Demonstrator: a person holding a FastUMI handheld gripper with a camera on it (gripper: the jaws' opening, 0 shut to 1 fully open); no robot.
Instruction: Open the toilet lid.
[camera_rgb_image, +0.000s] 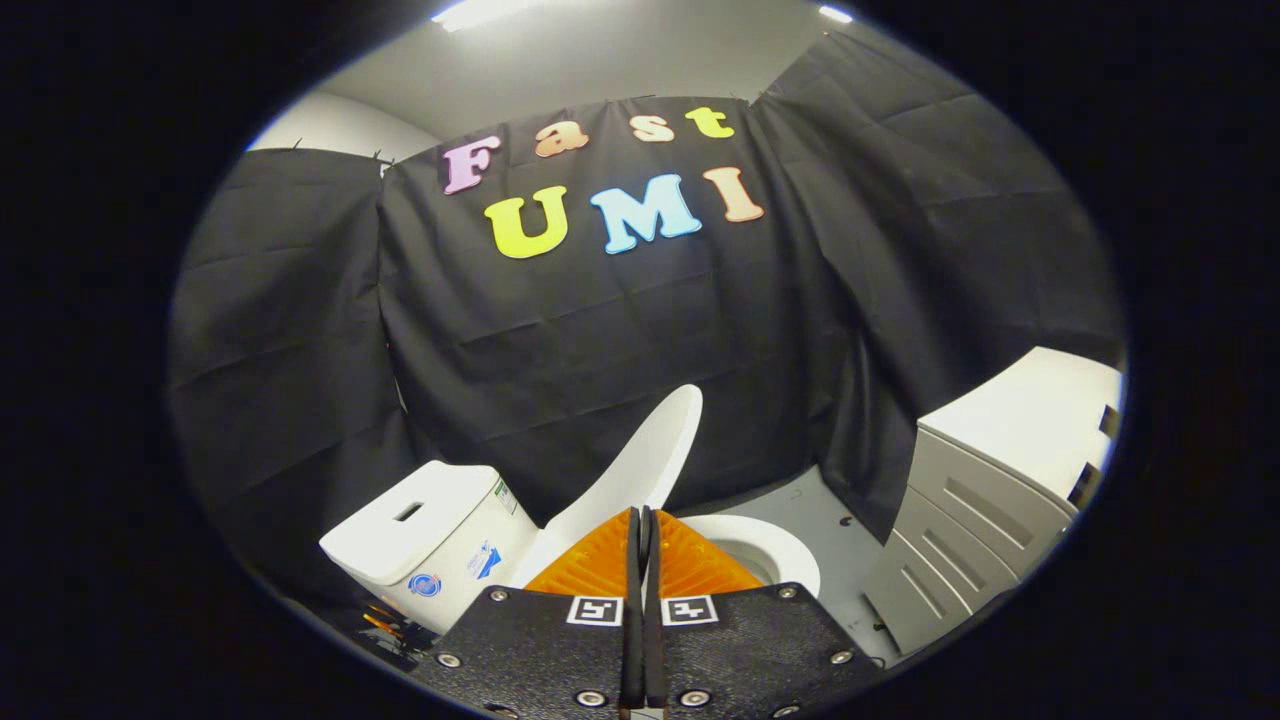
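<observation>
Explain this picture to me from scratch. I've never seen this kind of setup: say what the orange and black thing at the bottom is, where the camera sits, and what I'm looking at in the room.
The camera rides on a handheld gripper, a two-finger tool that a person carries, and it looks forward along the fingers. The orange wedges are the finger pads, and the black plates with small square markers are their mounts. The pads are pressed together with nothing between them, so the gripper is shut and holds nothing.

Just beyond the fingertips stands a white toilet. Its lid is already raised, leaning back toward the tank, and the open seat ring shows past the fingers. A grey cabinet with drawers and a white top stands on the far side of the toilet from the tank. Black cloth forms the booth's wall behind it all. The round, bent look comes from the fisheye lens.
</observation>
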